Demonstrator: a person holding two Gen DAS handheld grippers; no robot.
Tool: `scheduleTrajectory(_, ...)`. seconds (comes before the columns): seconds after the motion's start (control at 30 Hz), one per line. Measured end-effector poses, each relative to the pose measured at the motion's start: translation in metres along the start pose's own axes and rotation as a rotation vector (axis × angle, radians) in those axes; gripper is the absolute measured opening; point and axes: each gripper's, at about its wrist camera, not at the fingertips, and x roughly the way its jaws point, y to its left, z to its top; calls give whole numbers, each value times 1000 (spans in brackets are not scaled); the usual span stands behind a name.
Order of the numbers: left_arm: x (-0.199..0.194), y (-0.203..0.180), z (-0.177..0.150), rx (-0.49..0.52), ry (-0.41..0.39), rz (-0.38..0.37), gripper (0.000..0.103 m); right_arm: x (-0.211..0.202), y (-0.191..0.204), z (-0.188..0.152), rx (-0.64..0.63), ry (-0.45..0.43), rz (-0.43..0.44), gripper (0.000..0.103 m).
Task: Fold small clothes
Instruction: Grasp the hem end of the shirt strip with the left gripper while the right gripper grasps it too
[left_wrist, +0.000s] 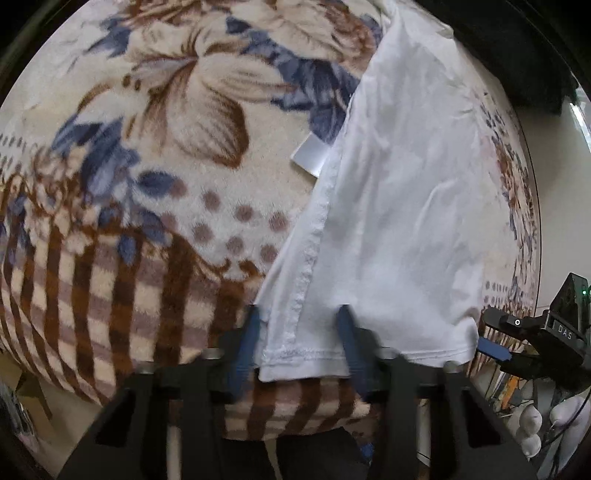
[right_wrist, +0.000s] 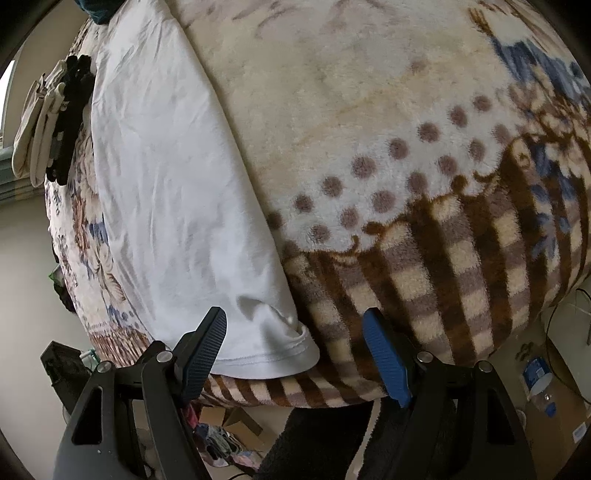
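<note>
The left tongs (left_wrist: 299, 339) stand apart at the near edge of the bed, their blue fingers (left_wrist: 245, 343) straddling the hemmed near-left corner of the white garment (left_wrist: 388, 206) without pinching it; the cloth lies loose between them. The right tongs (right_wrist: 295, 350) are spread wider, also at the near edge, with the garment's near-right corner (right_wrist: 291, 347) lying between the dark finger and the blue one, neither clamped on it. In the left wrist view the right tongs appear just beside that hem, at the right. The garment lies as a long folded strip running from the near edge toward the far side of the floral blanket (left_wrist: 147, 166). A white card (left_wrist: 310, 155) pokes out from under its left edge.
</note>
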Motion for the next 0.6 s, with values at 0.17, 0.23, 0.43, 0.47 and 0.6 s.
scheduleTrajectory(0.17,-11,7,-1,32,-42,19,2,-1,-1,3,-6,0,-10,78)
scheduleTrajectory(0.23,-21,9,-1,43,-64,14,1,-2,0,4,-10,-5,-12,78)
scheduleTrajectory(0.43,-18,27,10,44,-47,27,2,2,8,7,-25,6,-9,78)
scheduleTrajectory(0.47,-17,29,12,40,-34,9,2,5,8,8,-28,17,-7,78)
scheduleTrajectory(0.6,-30,38,14,-22,-10,-120,6,18,9,8,-18,64,21,78)
